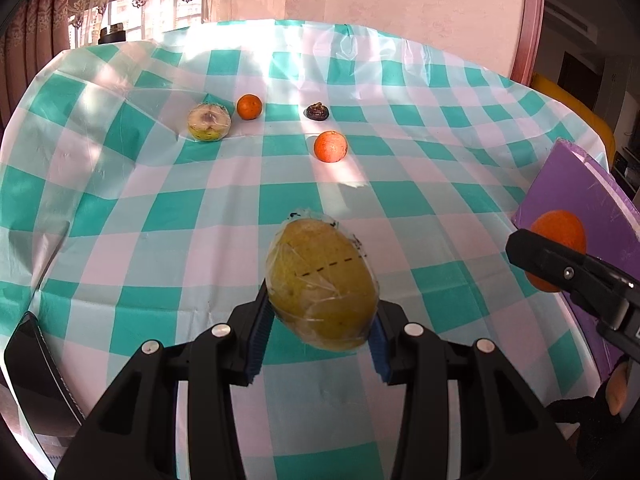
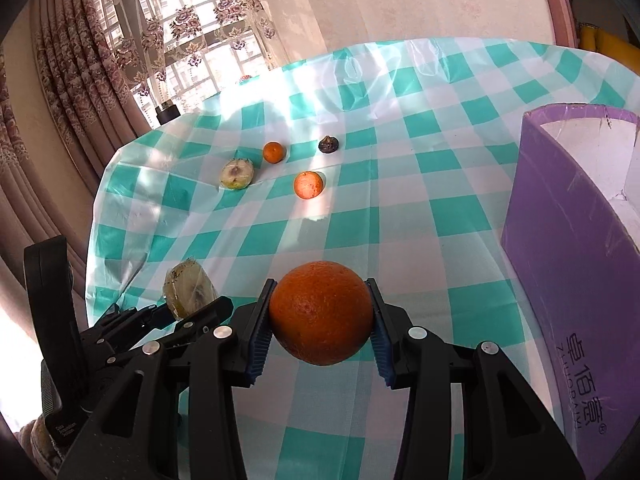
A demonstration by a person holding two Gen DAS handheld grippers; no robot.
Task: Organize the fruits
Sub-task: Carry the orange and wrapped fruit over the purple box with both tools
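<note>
Blue ribbed pads of the left gripper [image 1: 318, 344] are closed on a large yellow-green oval fruit wrapped in clear film [image 1: 322, 284], which is held above the desk [image 1: 200, 216] with its long axis tilted up and away from the fingers. The right gripper [image 2: 320, 336] is clamped on a round orange with pebbled skin [image 2: 322, 312], pinched at its widest part and likewise carried clear of the teal-and-white checked plastic cloth [image 2: 420, 216].

A purple cardboard box with a white inside [image 2: 568, 216] stands just to the right of the right gripper, its open top seen at the upper edge; in the left wrist view the box lies well to the right, beyond the other gripper. The right gripper is judged the nearer of the two, so the orange would probably go in first, while the wrapped fruit would have to be carried across.

Farther out on the desk, four fruits are left: a mid-sized orange [image 1: 330, 146], a small tangerine [image 1: 249, 107], a dark wrinkled small fruit [image 1: 317, 112] and a film-wrapped cut fruit half with pale flesh [image 1: 209, 122]. All four lie well apart from the box.
</note>
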